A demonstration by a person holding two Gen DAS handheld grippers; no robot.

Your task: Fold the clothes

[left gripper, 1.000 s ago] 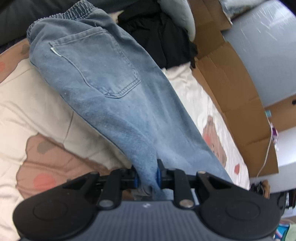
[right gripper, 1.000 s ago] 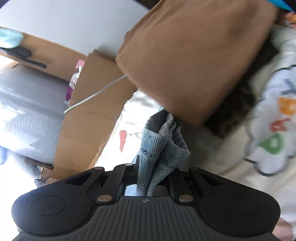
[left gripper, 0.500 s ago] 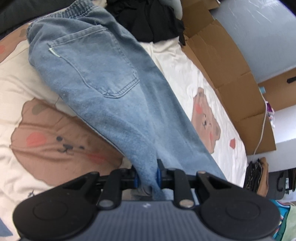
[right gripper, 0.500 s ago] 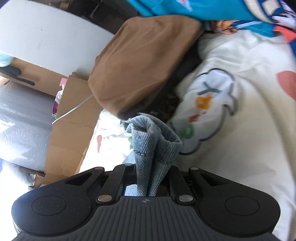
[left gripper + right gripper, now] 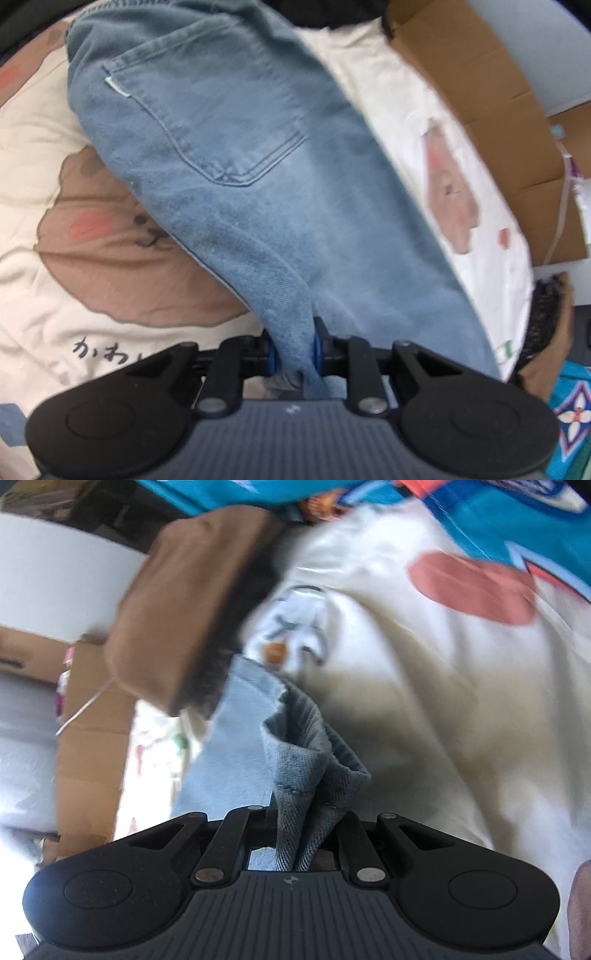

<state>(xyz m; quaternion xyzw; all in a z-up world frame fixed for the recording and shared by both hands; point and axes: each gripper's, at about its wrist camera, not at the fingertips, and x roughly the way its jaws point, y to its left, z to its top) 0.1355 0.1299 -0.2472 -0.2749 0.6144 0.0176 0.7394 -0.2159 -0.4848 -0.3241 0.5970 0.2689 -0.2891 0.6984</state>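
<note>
Both tongs are clamped on the jeans [image 5: 258,155]: the left tongs [image 5: 293,354] pinch a bunched fold, the right tongs [image 5: 306,845] a gathered hem. The denim stretches away ahead of the left tongs over the bear-print bedspread [image 5: 92,229]. It looks heavy, thick and limp but not slippery; seams and hems seem the surest holds
</note>
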